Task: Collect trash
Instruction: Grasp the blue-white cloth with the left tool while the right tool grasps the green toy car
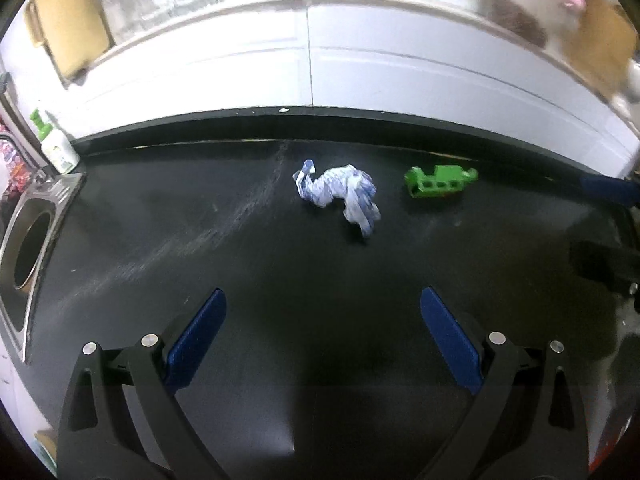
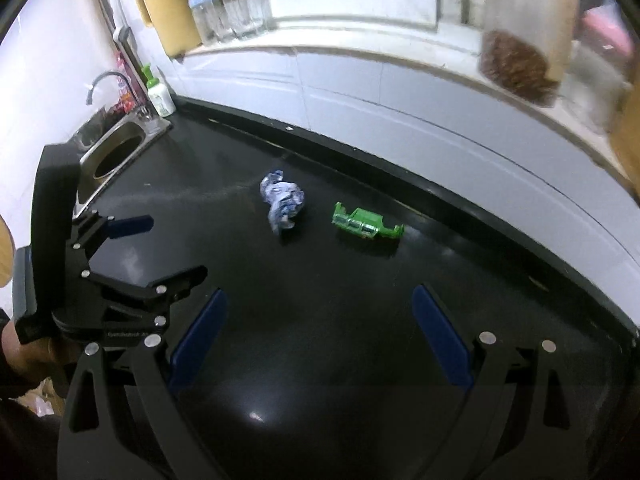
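Black glossy worktop (image 1: 160, 220) carries a crumpled blue-and-white paper wad (image 1: 340, 196) beside a green plastic piece (image 1: 438, 182) near its back edge; my left jaws (image 1: 322, 300) and right jaws (image 2: 320, 298) hang released.

Bare black counter (image 1: 168, 232) lies open ahead — only the crumpled wrapper (image 1: 340, 194) and green plastic piece (image 1: 438, 181) interrupt it, sink (image 1: 28, 252) far left

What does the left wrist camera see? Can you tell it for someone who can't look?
The left gripper hangs open and empty over a black countertop, jaws wide apart. Ahead lie a crumpled blue-and-white wrapper and, to its right, a green plastic piece. A metal sink sits at the left edge.
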Available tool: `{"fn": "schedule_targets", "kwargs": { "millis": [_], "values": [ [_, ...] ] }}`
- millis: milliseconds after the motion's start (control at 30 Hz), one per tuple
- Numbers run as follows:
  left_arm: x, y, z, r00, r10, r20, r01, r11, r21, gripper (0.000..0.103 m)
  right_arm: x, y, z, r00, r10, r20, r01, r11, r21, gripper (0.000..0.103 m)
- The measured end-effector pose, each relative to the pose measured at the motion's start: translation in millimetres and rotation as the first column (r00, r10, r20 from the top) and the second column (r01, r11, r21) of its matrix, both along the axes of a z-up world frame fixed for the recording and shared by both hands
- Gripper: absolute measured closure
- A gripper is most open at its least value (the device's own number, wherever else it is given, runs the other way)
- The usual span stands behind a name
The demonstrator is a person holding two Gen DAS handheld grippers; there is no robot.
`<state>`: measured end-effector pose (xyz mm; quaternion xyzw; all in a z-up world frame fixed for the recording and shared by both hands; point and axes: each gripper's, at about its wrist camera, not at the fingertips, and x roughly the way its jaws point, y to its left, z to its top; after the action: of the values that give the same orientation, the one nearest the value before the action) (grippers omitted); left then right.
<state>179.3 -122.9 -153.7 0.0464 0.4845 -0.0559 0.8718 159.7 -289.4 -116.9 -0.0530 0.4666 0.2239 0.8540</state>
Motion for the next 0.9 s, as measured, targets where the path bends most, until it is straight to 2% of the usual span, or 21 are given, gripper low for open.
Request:
{"fn": "schedule_targets", "kwargs": {
  "millis": [233,433,500,600,667,700,733,767,800,867,900],
  "values": [
    [68,-5,-40,0.998,0.023,-0.052,-0.023,1.0,0.002,0.008,72,4,-49,0.997,0.063,-0.044,-0.065,0.997,-0.051,0.013],
    [104,-7,-57,0.998,0.023,-0.056,-0.024,0.999,-0.021,0.008,115,14,-84,0.988,0.131,-0.086,-0.139,0.986,-0.087,0.013],
    [111,-9,-62,0.998,0.019,-0.057,-0.02,1.0,-0.014,0.008,121,18,-91,0.983,0.158,-0.093,-0.167,0.982,-0.093,0.016],
    [118,-8,-69,0.998,0.012,-0.061,-0.013,1.0,-0.012,0.009,130,23,-99,0.977,0.188,-0.105,-0.199,0.975,-0.104,0.027],
    [120,-8,-72,0.999,0.005,-0.049,-0.006,1.0,-0.016,0.009,130,26,-100,0.975,0.205,-0.09,-0.215,0.97,-0.116,0.042],
    [121,-8,-72,0.999,-0.003,-0.043,0.002,1.0,-0.015,0.012,129,27,-100,0.973,0.213,-0.082,-0.222,0.968,-0.118,0.048],
    [120,-9,-71,0.999,-0.016,-0.031,0.015,1.0,-0.011,0.016,128,28,-99,0.973,0.217,-0.079,-0.226,0.967,-0.118,0.063],
    [118,-10,-69,0.999,-0.028,-0.018,0.027,1.0,-0.012,0.028,127,28,-99,0.972,0.219,-0.082,-0.227,0.967,-0.116,0.075],
    [118,-11,-66,0.999,-0.043,-0.008,0.043,0.999,-0.012,0.042,127,28,-99,0.971,0.22,-0.089,-0.229,0.968,-0.107,0.076],
    [120,-11,-63,0.998,-0.065,-0.013,0.064,0.998,-0.027,0.057,125,26,-97,0.972,0.215,-0.093,-0.224,0.969,-0.101,0.076],
    [121,-9,-62,0.998,-0.068,-0.018,0.067,0.997,-0.036,0.061,124,26,-96,0.974,0.208,-0.092,-0.217,0.971,-0.103,0.076]
  ]
}}
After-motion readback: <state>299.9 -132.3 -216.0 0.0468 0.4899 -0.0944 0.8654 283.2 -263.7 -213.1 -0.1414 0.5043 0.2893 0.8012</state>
